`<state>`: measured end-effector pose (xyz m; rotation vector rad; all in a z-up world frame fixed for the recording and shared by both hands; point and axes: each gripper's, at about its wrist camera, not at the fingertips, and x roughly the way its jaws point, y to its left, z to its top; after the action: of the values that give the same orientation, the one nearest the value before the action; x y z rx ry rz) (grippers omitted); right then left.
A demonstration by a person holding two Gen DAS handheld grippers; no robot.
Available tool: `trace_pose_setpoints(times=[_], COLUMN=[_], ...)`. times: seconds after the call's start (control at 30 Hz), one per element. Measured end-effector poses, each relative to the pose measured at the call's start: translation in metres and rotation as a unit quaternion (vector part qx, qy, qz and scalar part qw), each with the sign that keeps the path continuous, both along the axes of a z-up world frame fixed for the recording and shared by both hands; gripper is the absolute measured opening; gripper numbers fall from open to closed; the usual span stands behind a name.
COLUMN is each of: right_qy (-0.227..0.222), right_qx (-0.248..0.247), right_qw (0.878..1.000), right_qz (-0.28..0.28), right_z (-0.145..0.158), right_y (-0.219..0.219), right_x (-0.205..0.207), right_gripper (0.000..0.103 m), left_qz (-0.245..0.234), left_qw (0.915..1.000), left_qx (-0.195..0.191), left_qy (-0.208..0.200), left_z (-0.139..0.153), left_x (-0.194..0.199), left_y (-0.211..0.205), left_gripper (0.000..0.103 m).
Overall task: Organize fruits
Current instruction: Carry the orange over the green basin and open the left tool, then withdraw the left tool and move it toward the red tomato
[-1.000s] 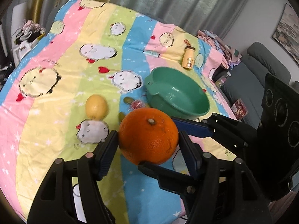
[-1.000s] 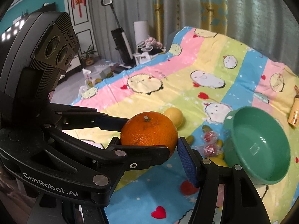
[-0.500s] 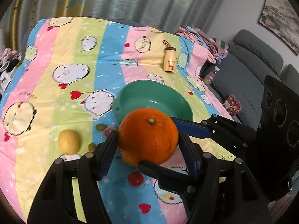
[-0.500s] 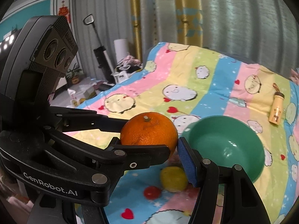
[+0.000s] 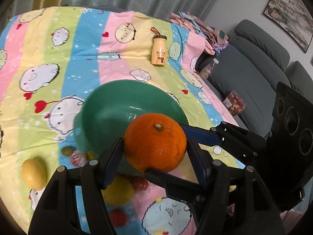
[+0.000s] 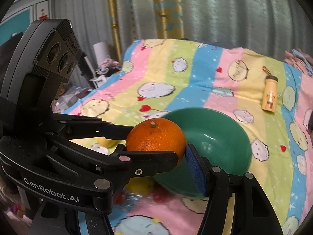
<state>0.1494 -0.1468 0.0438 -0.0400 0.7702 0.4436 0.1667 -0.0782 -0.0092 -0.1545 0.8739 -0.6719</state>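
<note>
Both grippers grasp one orange together. The left gripper has its blue-padded fingers pressed against the fruit's two sides. The right gripper comes in across it, with one finger under the fruit and its blue pad against the side facing the bowl. Neither pair of fingers is released; both are clenched on the orange. The stem end of the orange faces upward.

The orange is held in the air above the near rim of the green bowl, which sits on a bed covered with a striped cartoon-print sheet. The bowl's inside appears bare where it is visible.

On the sheet, left of the bowl in the left wrist view, lies a lemon. A second yellow fruit lies just below the left gripper's fingers, partly hidden and blurred. Small wrapped red candies and a small green item lie between the lemon and the bowl, close to the bowl's wall. A red round item lies nearer the camera; what it is cannot be told.

A small yellow bottle with a brown cap lies on the sheet beyond the bowl, well apart from it. A grey sofa stands beside the bed.
</note>
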Motion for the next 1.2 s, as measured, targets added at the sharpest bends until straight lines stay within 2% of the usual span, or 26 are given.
trace_pose_setpoints(times=[0.3, 0.57, 0.73, 0.8, 0.87, 0.93, 1.2], right_qy=[0.053, 0.07, 0.068, 0.066, 0.061, 0.058, 0.052], right_qx=[0.016, 0.022, 0.036, 0.041, 0.054, 0.058, 0.082], right_qw=[0.998, 0.997, 0.996, 0.996, 0.995, 0.995, 0.992], right_qz=[-0.019, -0.024, -0.036, -0.046, -0.052, -0.061, -0.084], right_z=[-0.033, -0.04, -0.035, -0.031, -0.026, -0.023, -0.014], right_y=[-0.018, -0.017, -0.022, -0.025, -0.031, -0.035, -0.048], right_x=[0.031, 0.033, 0.032, 0.03, 0.023, 0.018, -0.016], right_gripper=[0.065, 0.065, 0.066, 0.066, 0.068, 0.071, 0.071], left_qz=[-0.008, -0.005, 0.007, 0.02, 0.034, 0.046, 0.11], left_qw=[0.9981, 0.9964, 0.9969, 0.9974, 0.9974, 0.997, 0.9929], left_qx=[0.005, 0.005, -0.012, -0.011, -0.016, -0.02, -0.011], left_qy=[0.061, 0.085, 0.077, 0.068, 0.062, 0.059, 0.044], left_z=[-0.03, -0.039, -0.03, -0.025, -0.02, -0.017, -0.013], left_x=[0.036, 0.043, 0.044, 0.042, 0.038, 0.035, 0.006], left_y=[-0.013, -0.014, -0.006, 0.003, 0.016, 0.025, 0.077], left_gripper=[0.066, 0.068, 0.07, 0.077, 0.08, 0.081, 0.082])
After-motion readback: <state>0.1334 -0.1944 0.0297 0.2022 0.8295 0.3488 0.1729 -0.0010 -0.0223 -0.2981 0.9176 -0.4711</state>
